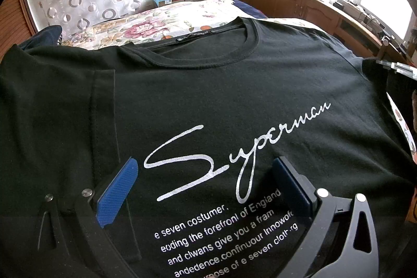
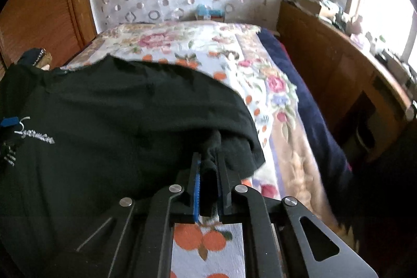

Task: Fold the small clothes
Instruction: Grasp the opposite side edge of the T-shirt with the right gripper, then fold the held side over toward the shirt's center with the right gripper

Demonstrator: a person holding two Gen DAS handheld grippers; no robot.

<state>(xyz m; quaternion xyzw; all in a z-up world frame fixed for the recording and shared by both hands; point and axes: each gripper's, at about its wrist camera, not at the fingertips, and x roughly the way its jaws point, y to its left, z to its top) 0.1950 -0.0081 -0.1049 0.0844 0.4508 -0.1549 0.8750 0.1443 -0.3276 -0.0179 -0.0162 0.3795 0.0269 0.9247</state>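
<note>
A: Right gripper (image 2: 209,168) first. Its fingers (image 2: 196,186) are pinched nearly together on a bunched fold of the black T-shirt (image 2: 117,108), at the shirt's right edge, prob. the sleeve or side hem; can't tell which, the frame is blurred there.

B: And the left gripper (image 1: 206,168)?

A: Blue fingers (image 1: 117,194) spread wide, nothing between them but air, hanging just over the chest print. They look clear of the cloth, tho' the view doesn't settle whether they touch it.

B: Where does the shirt lie?

A: Front up on the bed's floral blanket (image 2: 260,85), collar (image 1: 208,43) toward the far end. On its left side the sleeve looks folded in over the body, hem seam running down beside the left finger. The right side hangs toward the bed edge.

B: How will it handle?

A: Judging by the drape: light, soft knit, no stiffness, not slippery, not fragile. It'll sag and wrinkle from any single pinch, so one corner alone won't carry a clean fold.

B: Best place to take hold?

A: Hems and seams, prob. Doubled cloth gives the pads more to bite. Right side at sleeve or shoulder seam, w/ the left pinning or taking the bottom hem on the same side.
</note>
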